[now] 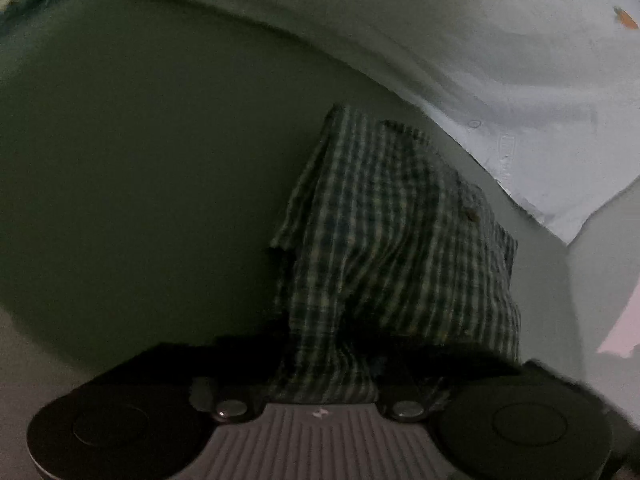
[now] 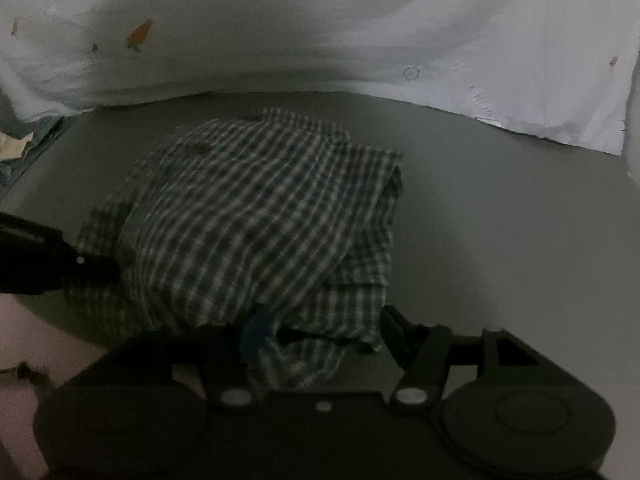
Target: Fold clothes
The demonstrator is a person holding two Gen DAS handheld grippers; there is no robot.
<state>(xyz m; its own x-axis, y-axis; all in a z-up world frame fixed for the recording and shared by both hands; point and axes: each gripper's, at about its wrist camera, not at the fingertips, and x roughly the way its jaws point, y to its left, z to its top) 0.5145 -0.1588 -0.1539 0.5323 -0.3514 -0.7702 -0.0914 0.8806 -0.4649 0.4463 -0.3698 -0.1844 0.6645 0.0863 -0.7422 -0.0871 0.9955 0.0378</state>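
A green-and-white checked shirt (image 2: 256, 216) lies bunched on a dull grey surface (image 2: 500, 220). Its near edge spills between the fingers of my right gripper (image 2: 320, 328). Those fingers stand apart: one has a blue pad, and the other is just clear of the cloth's right edge. In the left wrist view the same shirt (image 1: 392, 248) rises from my left gripper (image 1: 326, 376). It narrows into the gap between the jaws and covers the fingertips. Seen from the right wrist, the left gripper (image 2: 96, 268) sits at the shirt's left edge.
A white sheet (image 2: 360, 28) with a small orange mark (image 2: 140, 34) lies crumpled along the far side of the surface. Pale crumpled material (image 2: 16, 148) sits at the far left. A person's hand (image 2: 24, 360) shows at the lower left.
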